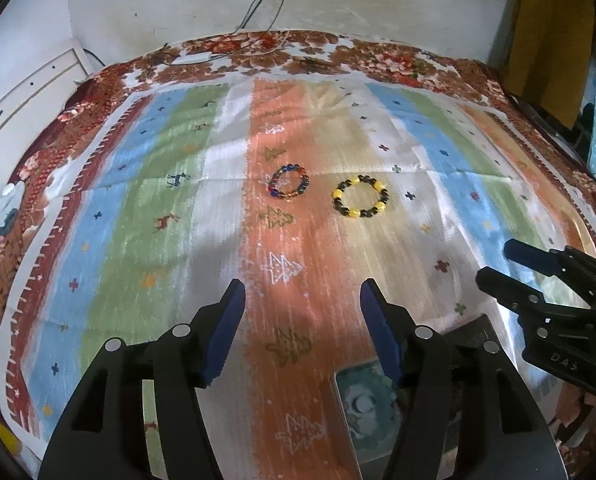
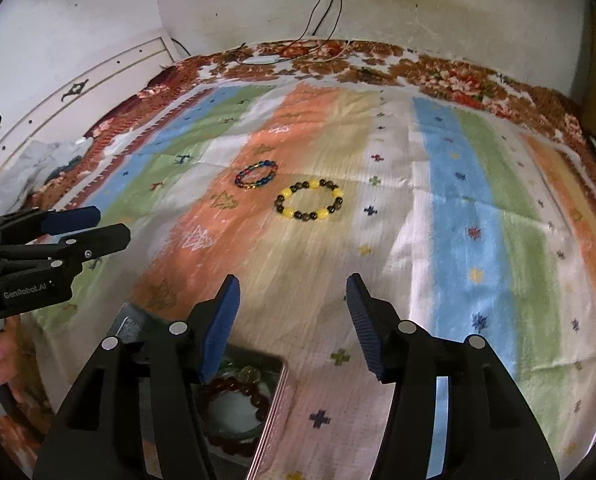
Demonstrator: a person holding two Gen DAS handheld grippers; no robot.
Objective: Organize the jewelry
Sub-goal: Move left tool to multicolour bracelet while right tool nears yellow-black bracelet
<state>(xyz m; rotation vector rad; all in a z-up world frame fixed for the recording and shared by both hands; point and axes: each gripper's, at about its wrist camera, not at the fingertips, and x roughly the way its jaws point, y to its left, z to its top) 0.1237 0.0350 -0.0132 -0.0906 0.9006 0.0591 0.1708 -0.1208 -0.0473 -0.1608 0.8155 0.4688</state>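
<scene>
The yellow and black bracelet [image 2: 309,199] lies flat on the striped cloth [image 2: 458,240] that covers the bed. Just beside it, not touching, is a smaller dark bracelet [image 2: 256,174] with blue and red beads. Both are well ahead of the two tools.

Close to the tools sits a tray [image 2: 275,396]. A dark red bracelet [image 2: 233,412] is already in it, so I think the other two should go there next.

The right tool [image 2: 293,320] has its blue pads wide apart and holds nothing. The left tool [image 1: 302,328] is also wide apart and holds nothing.

I think these bracelets are light. The beads look hard, round and smooth, so they may slip out of a pinch. The string between them probably bends, so the ring will droop when it is lifted. A good place to grab is one side of the ring, with one pad inside the loop and one outside. Press gently, because the soft cloth could get caught too.
</scene>
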